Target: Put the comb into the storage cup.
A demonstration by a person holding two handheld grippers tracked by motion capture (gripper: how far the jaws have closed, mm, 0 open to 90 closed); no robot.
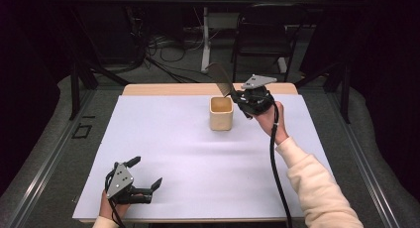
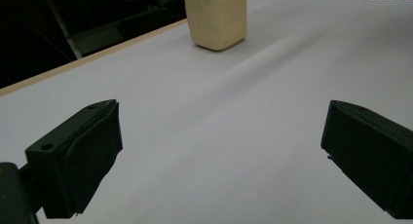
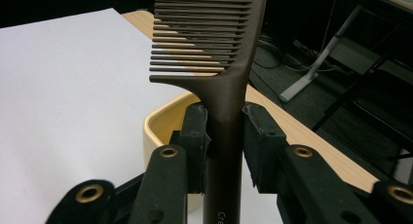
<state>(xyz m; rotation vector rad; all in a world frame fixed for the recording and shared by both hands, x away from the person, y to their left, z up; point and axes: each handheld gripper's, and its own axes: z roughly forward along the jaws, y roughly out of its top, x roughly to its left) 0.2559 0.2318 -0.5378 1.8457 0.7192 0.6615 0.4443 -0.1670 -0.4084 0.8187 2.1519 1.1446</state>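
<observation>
Nearest the camera, at the table's front left, the left gripper [image 1: 143, 178] rests with jaws wide apart and nothing between them; the cream cup [image 1: 221, 113] stands well beyond it; just right of the cup, the right gripper [image 3: 225, 131] clamps the brown comb [image 3: 214, 44] by its handle — teeth end pointing up and away, handle angled down beside the cup's rim.

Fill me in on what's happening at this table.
A person works with two hand-held grippers over a white-covered table. The right gripper has its jaws shut on the handle of a dark comb, teeth end up, at the rim of a cream cup. The left gripper rests near the table's front edge, jaws open and empty.
</observation>
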